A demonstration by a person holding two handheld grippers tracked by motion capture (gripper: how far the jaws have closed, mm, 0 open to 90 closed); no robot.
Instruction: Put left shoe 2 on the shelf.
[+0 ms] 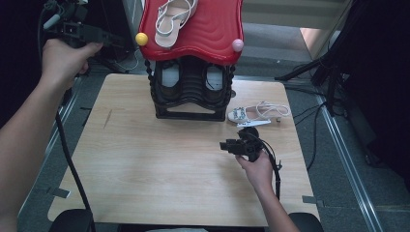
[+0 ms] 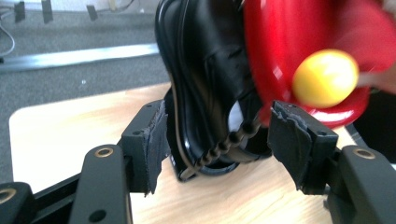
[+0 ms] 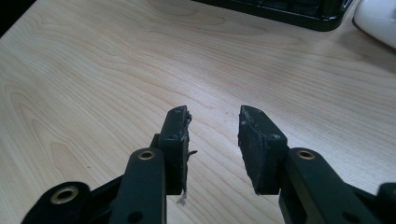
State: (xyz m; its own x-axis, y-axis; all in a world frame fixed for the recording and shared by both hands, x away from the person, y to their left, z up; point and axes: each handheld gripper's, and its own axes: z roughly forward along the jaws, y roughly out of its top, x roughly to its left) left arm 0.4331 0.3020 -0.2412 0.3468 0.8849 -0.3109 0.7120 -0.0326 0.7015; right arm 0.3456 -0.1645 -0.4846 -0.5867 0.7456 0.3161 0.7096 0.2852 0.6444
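A shoe rack with a red top shelf (image 1: pixel 212 29) and a black lower frame (image 1: pixel 191 104) stands at the far side of the wooden table (image 1: pixel 145 164). One white strappy sandal (image 1: pixel 171 21) lies on the red shelf. Its mate (image 1: pixel 256 113) lies on the table right of the rack. My left gripper (image 1: pixel 116 39) hovers off the rack's left corner near the yellow ball (image 1: pixel 141 38), jaws open on nothing. In the left gripper view the left gripper (image 2: pixel 217 126) faces the black frame (image 2: pixel 205 70) and the ball (image 2: pixel 325 78). My right gripper (image 1: pixel 225 145) is low over the table, open and empty.
A pink ball (image 1: pixel 237 45) caps the rack's right corner. Two dark shoes (image 1: pixel 169 77) sit in the lower tier. In the right gripper view the right gripper (image 3: pixel 212 116) is over bare wood, with the rack base (image 3: pixel 299 11) and a white sandal (image 3: pixel 378 23) beyond. Stands and cables crowd the floor (image 1: pixel 333 82) at the right.
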